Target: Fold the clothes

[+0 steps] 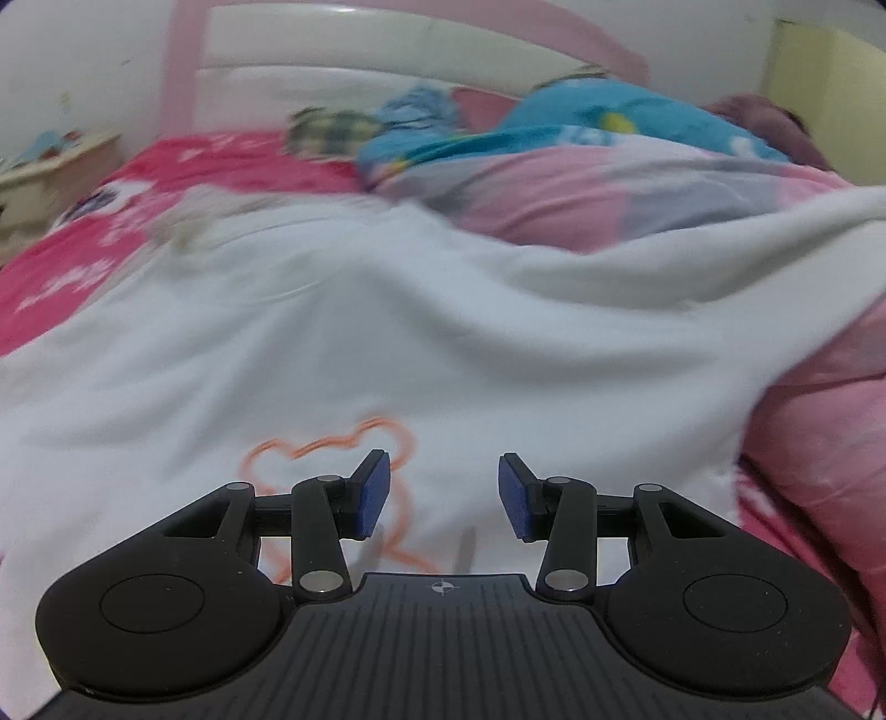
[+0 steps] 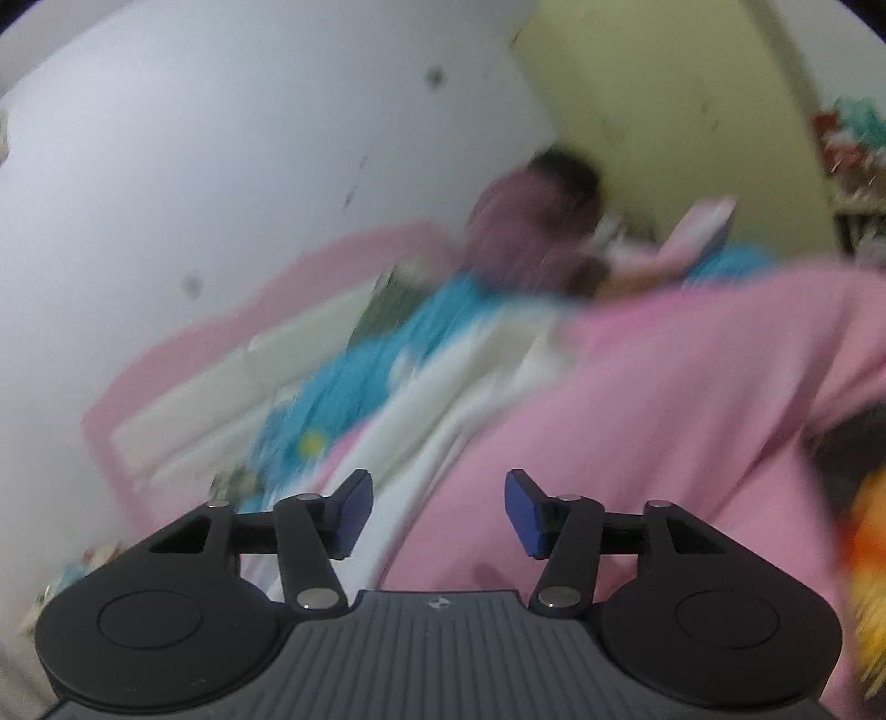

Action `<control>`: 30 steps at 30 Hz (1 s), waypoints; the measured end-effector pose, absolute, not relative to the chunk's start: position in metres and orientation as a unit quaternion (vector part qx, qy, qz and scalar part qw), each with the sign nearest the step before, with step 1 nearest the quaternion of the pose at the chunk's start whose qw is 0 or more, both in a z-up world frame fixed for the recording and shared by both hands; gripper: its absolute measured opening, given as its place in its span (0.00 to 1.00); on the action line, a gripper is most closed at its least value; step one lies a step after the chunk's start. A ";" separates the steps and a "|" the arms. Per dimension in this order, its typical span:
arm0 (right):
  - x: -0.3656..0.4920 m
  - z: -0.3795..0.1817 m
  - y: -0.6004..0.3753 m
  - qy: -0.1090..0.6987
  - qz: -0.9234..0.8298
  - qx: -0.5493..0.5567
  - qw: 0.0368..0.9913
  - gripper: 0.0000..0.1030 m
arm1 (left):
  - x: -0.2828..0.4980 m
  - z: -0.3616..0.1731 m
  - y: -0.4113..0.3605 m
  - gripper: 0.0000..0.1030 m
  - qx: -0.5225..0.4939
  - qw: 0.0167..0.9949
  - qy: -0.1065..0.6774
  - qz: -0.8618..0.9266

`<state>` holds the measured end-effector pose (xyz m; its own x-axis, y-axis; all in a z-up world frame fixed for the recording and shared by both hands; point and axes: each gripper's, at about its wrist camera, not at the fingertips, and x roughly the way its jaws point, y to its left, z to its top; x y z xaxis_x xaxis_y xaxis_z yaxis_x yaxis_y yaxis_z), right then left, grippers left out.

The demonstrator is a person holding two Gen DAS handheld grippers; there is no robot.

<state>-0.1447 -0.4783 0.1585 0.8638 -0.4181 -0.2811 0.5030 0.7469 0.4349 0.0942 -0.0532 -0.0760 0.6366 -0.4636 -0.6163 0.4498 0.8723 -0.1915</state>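
A white garment (image 1: 387,332) with an orange outline print (image 1: 332,443) lies spread on the bed, rumpled, its right edge lifted over the pink bedding. My left gripper (image 1: 444,493) hovers just above the print, open, with nothing between its blue pads (image 1: 374,493). In the right wrist view the picture is blurred and tilted. My right gripper (image 2: 437,512) is open and holds nothing, pointing over a pink quilt (image 2: 664,415), with a strip of white cloth (image 2: 443,432) to its left.
A pink quilt (image 1: 581,188) and blue bedding (image 1: 609,122) pile up at the bed's far side. The red sheet (image 1: 83,260) shows at the left, with a pink and white headboard (image 1: 332,50) behind. A bedside table (image 1: 50,177) stands far left. A person (image 2: 531,221) lies near the wall.
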 end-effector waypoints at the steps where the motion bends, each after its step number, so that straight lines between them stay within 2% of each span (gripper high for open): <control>1: -0.148 0.167 -0.491 0.070 -0.258 0.263 0.927 0.55 | 0.097 -0.073 -0.060 0.42 -0.010 0.904 0.340 -0.257; 4: -0.138 0.184 -0.530 0.076 -0.251 0.265 0.928 0.61 | 0.103 -0.066 -0.080 0.42 -0.017 0.903 0.332 -0.270; 6: -0.124 0.188 -0.555 0.113 -0.236 0.245 0.934 0.66 | 0.107 -0.062 -0.094 0.42 -0.025 0.902 0.328 -0.279; 10: -0.095 0.184 -0.583 0.187 -0.209 0.169 0.945 0.67 | 0.106 -0.063 -0.113 0.42 -0.036 0.898 0.330 -0.288; 12: -0.085 0.181 -0.583 0.203 -0.195 0.106 0.954 0.79 | 0.106 -0.065 -0.120 0.42 -0.040 0.895 0.334 -0.293; 13: -0.081 0.180 -0.585 0.208 -0.189 0.083 0.956 0.80 | 0.105 -0.066 -0.124 0.42 -0.040 0.894 0.335 -0.294; 20: -0.035 0.160 -0.609 0.264 -0.159 0.074 0.949 0.81 | 0.106 -0.073 -0.143 0.42 -0.027 0.891 0.345 -0.294; 22: -0.025 0.152 -0.618 0.271 -0.148 0.087 0.947 0.73 | 0.107 -0.075 -0.147 0.42 -0.032 0.890 0.348 -0.292; 24: -0.024 0.152 -0.618 0.268 -0.138 0.094 0.949 0.58 | 0.109 -0.077 -0.152 0.42 -0.034 0.890 0.350 -0.291; 25: -0.024 0.151 -0.617 0.267 -0.132 0.098 0.950 0.53 | 0.110 -0.078 -0.155 0.42 -0.034 0.890 0.351 -0.290; 27: -0.023 0.152 -0.615 0.263 -0.122 0.102 0.952 0.22 | 0.111 -0.080 -0.160 0.42 -0.031 0.889 0.353 -0.289; 30: -0.028 0.167 -0.594 0.241 -0.115 0.068 0.961 0.13 | 0.111 -0.083 -0.165 0.42 -0.025 0.889 0.357 -0.286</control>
